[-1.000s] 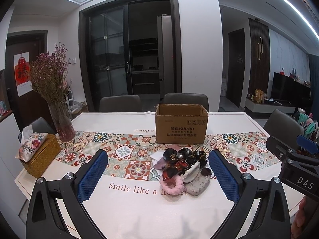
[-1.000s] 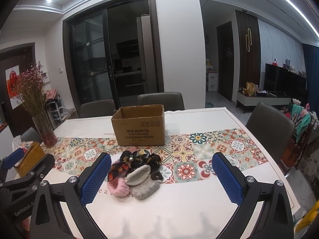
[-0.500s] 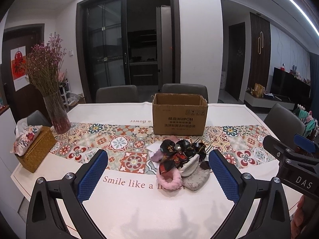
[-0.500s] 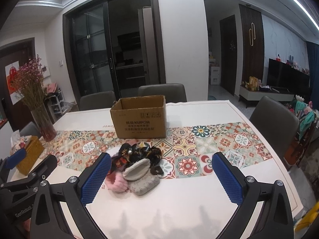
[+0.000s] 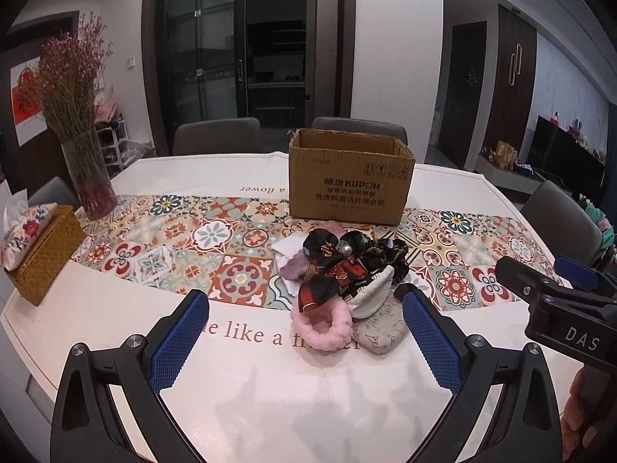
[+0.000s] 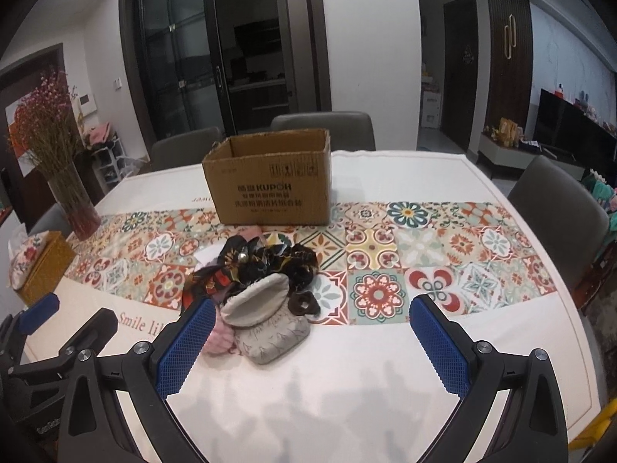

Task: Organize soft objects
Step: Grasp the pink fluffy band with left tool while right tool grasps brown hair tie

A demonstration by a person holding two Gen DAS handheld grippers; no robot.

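— How are the two tools seen to be set?

— The left tool is held spread wide above the near edge of the desk, with nothing pinched between its blue pads. The right tool is likewise spread wide and nothing is gripped by it. In the left wrist view the right tool is also seen at the far right edge, apart from the pile.

— Where are the soft objects found?

— A pile of soft objects is heaped on the desk, just in front of the cardboard box. A pink fluffy scrunchie lies at the near side, a grey patterned pouch is touching it on the right, and a cream pouch rests on top of the grey one. Dark printed scrunchies are piled behind them, and a small brown piece lies just beside the cream pouch. In the right wrist view, the pile sits close to the left pad of the right tool.

— And the box?

— It is standing upright with its top open, on the patterned runner. Its inside cannot be made out.

— What else is noted on the desk?

— A glass vase of dried flowers and a woven tissue box are placed at the left end, well apart from the pile.
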